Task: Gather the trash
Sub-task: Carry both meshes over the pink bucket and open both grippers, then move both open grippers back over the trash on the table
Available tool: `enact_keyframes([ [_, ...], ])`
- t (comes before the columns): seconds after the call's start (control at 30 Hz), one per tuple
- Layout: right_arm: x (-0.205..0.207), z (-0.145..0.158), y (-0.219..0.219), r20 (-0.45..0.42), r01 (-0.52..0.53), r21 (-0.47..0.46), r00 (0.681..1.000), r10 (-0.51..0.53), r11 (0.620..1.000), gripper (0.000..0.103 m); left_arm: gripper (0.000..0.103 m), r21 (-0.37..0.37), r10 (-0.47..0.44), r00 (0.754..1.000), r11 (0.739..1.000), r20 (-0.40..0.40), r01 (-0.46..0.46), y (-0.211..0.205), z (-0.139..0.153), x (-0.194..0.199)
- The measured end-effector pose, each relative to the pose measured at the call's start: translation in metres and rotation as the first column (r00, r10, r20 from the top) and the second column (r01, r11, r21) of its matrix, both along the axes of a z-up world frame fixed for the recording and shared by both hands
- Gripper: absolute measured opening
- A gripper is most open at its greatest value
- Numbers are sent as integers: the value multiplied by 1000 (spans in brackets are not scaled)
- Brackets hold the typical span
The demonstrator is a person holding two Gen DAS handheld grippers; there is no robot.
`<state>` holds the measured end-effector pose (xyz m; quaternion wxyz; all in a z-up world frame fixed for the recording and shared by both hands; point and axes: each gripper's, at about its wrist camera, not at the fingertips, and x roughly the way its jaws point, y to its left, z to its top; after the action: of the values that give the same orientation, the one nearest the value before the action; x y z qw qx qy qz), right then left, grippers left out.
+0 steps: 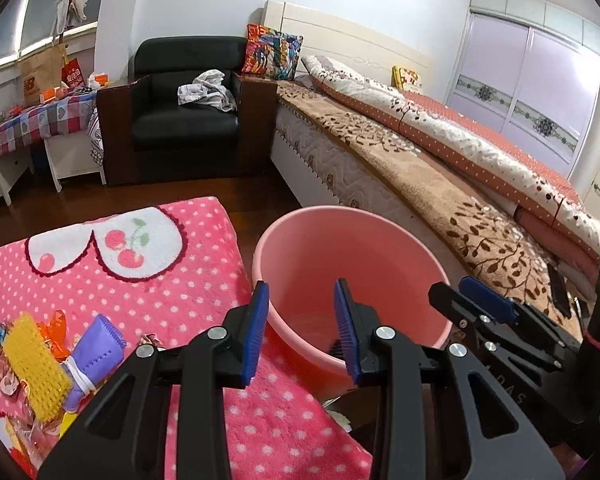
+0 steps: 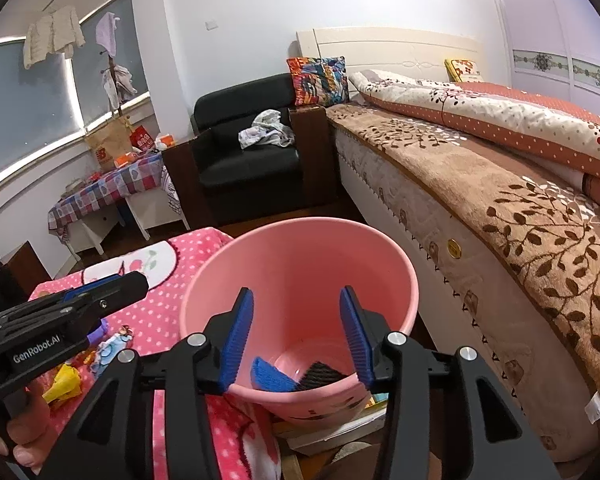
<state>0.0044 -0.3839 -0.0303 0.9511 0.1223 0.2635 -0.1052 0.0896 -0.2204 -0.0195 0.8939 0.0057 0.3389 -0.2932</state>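
A pink bucket (image 1: pixel 340 248) (image 2: pixel 300 256) stands between the pink dotted blanket (image 1: pixel 160 280) and the bed. My left gripper (image 1: pixel 301 284) (image 2: pixel 112 280) hangs open over the bucket's left rim, nothing between its blue pads. My right gripper (image 2: pixel 296 291) (image 1: pixel 452 286) is open above the bucket's mouth, also with nothing in it. At the bottom of the bucket lies a blue and black piece (image 2: pixel 284 378). A pile of trash sits on the blanket at the left: a yellow mesh scrubber (image 1: pixel 36 368), a purple wrapper (image 1: pixel 96 356), orange and clear wrappers, a yellow scrap (image 2: pixel 66 386).
A bed (image 1: pixel 420 168) with a brown leaf-patterned cover runs along the right. A black armchair (image 1: pixel 188 112) with a crumpled cloth stands behind, and a cluttered table with a checked cloth (image 1: pixel 32 120) at the far left. A hand (image 2: pixel 20 432) holds the left gripper. Papers lie under the bucket.
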Motion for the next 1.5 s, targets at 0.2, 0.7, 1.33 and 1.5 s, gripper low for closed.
enact_keyframes([
  [0.2,-9,8,13,37,-37,3,999,37,999,47,34,-16,44,999,999,19,-44,16,11,-10],
  [0.7,-21,18,74,76,-186,-8,979,187,982,51,34,-39,161,985,987,56,-159,84,28,-36],
  [1.33,-16,10,141,47,-345,-4,937,345,939,51,34,-18,389,921,921,4,-388,193,9,-44],
  [1.5,-9,4,150,27,-374,1,927,374,927,51,34,-20,419,907,907,-54,-420,208,-5,-34],
])
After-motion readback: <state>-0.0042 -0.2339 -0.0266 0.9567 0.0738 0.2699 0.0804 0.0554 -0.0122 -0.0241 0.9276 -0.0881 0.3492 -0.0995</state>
